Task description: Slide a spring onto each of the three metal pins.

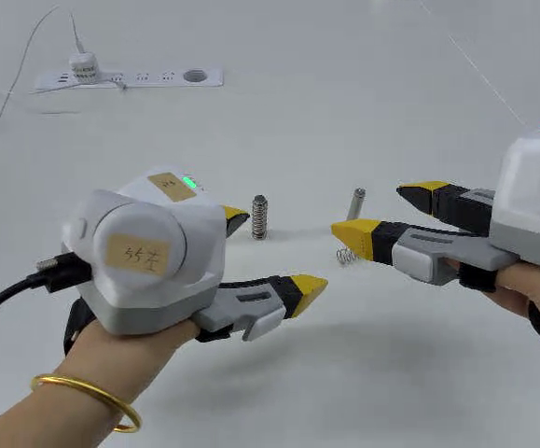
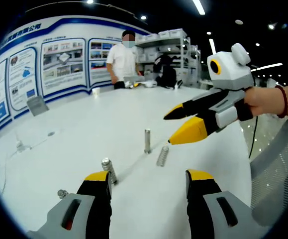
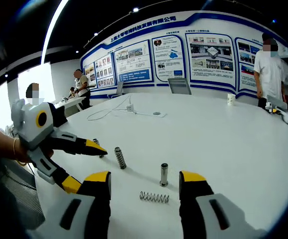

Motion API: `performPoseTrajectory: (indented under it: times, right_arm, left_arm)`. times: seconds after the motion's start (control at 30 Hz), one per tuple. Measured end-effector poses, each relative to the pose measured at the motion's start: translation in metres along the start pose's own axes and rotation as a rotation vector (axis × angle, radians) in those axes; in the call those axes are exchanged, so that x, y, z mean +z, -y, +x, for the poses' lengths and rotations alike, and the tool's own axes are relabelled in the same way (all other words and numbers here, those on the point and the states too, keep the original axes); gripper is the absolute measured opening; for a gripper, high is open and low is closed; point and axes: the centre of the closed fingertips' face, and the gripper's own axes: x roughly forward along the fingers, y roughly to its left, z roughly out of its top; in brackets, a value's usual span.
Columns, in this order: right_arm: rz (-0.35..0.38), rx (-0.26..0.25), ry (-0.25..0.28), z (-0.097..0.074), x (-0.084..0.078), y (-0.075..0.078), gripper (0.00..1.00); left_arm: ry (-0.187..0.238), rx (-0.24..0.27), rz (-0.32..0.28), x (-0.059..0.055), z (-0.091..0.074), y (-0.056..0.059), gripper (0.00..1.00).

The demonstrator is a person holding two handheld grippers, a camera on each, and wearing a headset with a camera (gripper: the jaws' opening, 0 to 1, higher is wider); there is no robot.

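A pin with a spring on it (image 1: pixel 260 217) stands upright on the white table (image 1: pixel 344 103). To its right stands a bare metal pin (image 1: pixel 355 203), and a loose spring (image 1: pixel 346 255) lies flat in front of that pin. My left gripper (image 1: pixel 274 254) is open and holds nothing, just left of the sprung pin (image 2: pixel 107 168). My right gripper (image 1: pixel 374 211) is open too, its lower tip above the loose spring (image 3: pixel 154 197), with the bare pin (image 3: pixel 163 174) ahead between its jaws. Another pin (image 2: pixel 61 193) sits by my left jaw.
A white power strip (image 1: pixel 130 78) with a plug and cables lies at the far left of the table. People stand at the table's far side (image 2: pixel 122 57). A mesh chair back (image 2: pixel 278 159) is beside the table edge.
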Motion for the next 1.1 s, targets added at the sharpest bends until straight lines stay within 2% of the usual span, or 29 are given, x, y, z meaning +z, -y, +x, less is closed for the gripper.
performPoseTrajectory:
  times: [0.17, 0.47, 0.83, 1.1]
  right_arm:
    - [-0.031, 0.019, -0.017, -0.008, -0.006, 0.002, 0.56]
    - [-0.024, 0.031, -0.018, -0.019, -0.014, 0.008, 0.56]
    - [-0.030, 0.027, -0.026, -0.022, -0.021, 0.010, 0.55]
    - [-0.006, 0.011, -0.031, -0.023, -0.025, 0.015, 0.53]
  left_arm:
    - [-0.005, -0.012, 0.007, 0.000, 0.012, 0.003, 0.55]
    - [-0.016, -0.043, 0.033, 0.002, 0.033, 0.013, 0.49]
    - [-0.038, -0.073, 0.037, -0.003, 0.054, 0.019, 0.34]
    - [-0.069, -0.106, 0.072, -0.005, 0.068, 0.025, 0.26]
